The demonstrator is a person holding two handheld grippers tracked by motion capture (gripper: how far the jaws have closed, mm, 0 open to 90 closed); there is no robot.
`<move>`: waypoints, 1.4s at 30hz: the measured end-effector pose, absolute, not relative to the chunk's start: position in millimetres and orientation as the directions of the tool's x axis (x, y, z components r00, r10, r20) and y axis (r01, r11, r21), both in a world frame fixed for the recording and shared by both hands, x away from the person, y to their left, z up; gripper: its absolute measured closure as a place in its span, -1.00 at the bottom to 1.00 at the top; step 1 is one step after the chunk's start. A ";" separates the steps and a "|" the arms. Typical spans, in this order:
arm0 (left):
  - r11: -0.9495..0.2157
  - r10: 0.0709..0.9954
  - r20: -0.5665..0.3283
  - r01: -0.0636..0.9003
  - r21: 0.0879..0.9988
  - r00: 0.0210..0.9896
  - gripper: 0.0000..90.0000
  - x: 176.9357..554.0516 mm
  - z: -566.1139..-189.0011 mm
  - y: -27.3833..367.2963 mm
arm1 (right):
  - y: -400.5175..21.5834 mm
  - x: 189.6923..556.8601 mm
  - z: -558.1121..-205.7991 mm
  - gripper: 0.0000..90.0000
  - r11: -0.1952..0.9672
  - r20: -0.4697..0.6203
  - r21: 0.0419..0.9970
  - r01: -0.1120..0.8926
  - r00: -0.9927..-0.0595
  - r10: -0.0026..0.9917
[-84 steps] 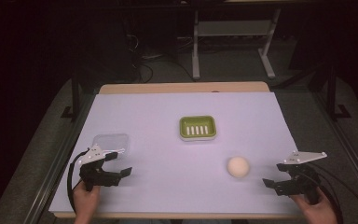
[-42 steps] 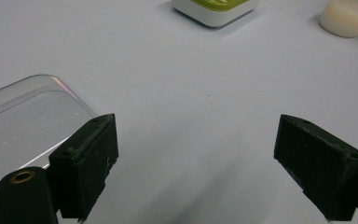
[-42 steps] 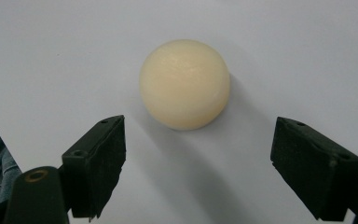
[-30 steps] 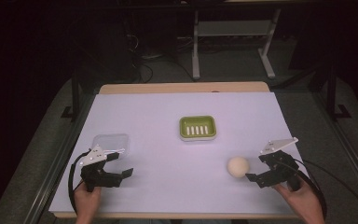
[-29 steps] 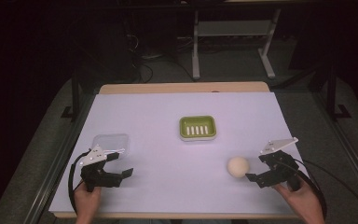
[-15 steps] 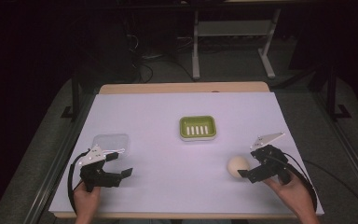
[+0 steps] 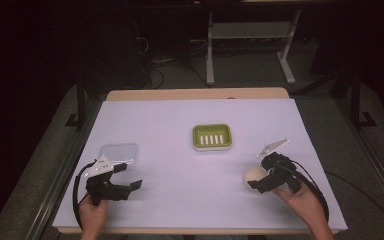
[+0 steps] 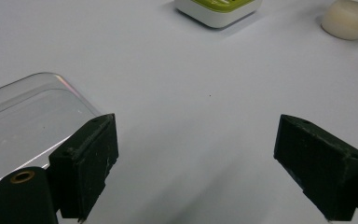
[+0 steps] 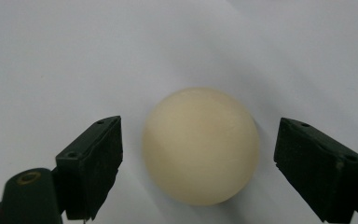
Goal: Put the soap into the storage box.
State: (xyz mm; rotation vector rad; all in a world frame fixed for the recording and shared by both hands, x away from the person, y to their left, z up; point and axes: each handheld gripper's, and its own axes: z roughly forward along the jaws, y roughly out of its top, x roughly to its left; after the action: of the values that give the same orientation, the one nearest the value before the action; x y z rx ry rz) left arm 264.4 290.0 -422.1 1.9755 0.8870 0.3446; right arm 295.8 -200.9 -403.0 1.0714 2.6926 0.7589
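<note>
the right gripper (image 7: 256, 179) sits low at the near right of the white table (image 7: 180, 150), jaws spread wide on either side of a cream soap bar (image 7: 254, 175). in the right gripper view the soap bar (image 9: 200, 145) lies on the table between the two jaws, with a gap showing on each side, so nothing is clamped. the left gripper (image 7: 130, 176) rests at the near left, jaws likewise spread and holding nothing. just beyond it lies a clear plastic lid (image 7: 119, 152), flat on the table; in the left gripper view the lid (image 8: 23, 126) is beside one jaw. farther back, near the table's middle, stands a green soap dish (image 7: 211, 136), apart from the soap bar.
</note>
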 end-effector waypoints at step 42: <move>-0.328 0.701 -0.102 0.446 0.833 0.706 -0.71 265.2 -422.4 289.1 | -183.5 302.2 -426.9 -0.50 0.674 -0.012 0.390 0.628 -0.728 0.685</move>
State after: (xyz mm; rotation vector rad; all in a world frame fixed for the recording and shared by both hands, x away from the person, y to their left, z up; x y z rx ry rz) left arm 265.2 289.1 -422.4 1.9791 0.8805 0.3437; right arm 302.2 -183.5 -426.9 1.0779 2.7273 0.5475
